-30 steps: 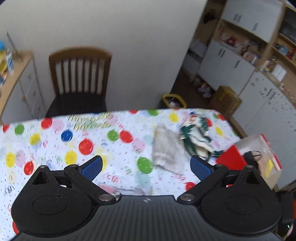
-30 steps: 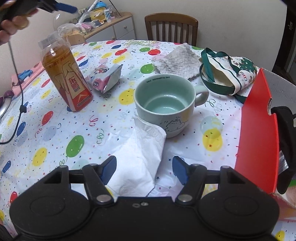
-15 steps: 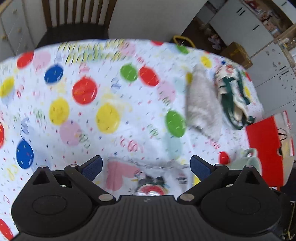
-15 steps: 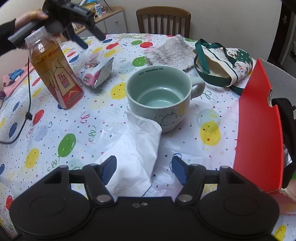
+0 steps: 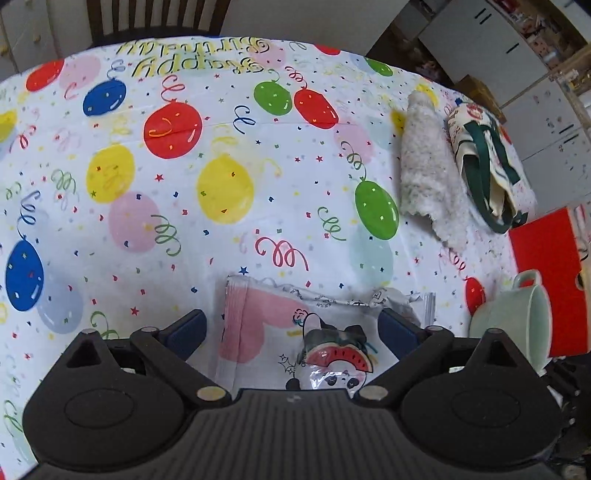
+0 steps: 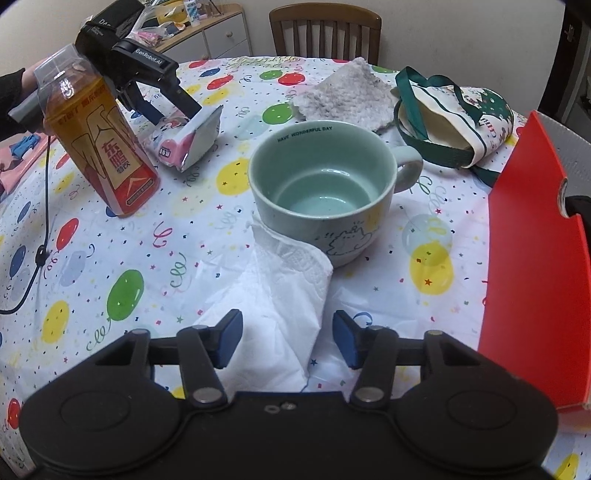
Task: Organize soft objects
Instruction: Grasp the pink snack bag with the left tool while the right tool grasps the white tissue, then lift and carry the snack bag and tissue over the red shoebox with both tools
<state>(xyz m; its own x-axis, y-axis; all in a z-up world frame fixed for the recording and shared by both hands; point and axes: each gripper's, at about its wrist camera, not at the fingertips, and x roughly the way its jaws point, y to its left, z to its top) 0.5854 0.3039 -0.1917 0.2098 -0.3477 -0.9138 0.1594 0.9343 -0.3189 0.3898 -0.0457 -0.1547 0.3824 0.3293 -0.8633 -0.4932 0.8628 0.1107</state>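
Note:
A pink and white tissue packet (image 5: 280, 332) with a cartoon print lies on the balloon tablecloth (image 5: 221, 184). My left gripper (image 5: 291, 332) is down over it, one blue pad on each side, jaws closing, pads not pressing. The right wrist view shows the same left gripper (image 6: 175, 116) at the tissue packet (image 6: 192, 140). A white paper napkin (image 6: 280, 291) lies crumpled against a green mug (image 6: 321, 184). My right gripper (image 6: 287, 339) straddles the napkin's near end, jaws closing, with gaps still showing beside the pads.
A grey fluffy cloth (image 6: 347, 96) and a green-strapped tote bag (image 6: 461, 122) lie at the far right. An orange drink bottle (image 6: 99, 147) stands at the left. A red box (image 6: 535, 258) lines the right edge. A chair (image 6: 325, 29) stands behind the table.
My left gripper has dropped and tilted down from over the far table onto the tissue packet. The right gripper's jaws have narrowed around the napkin, with the hand almost still.

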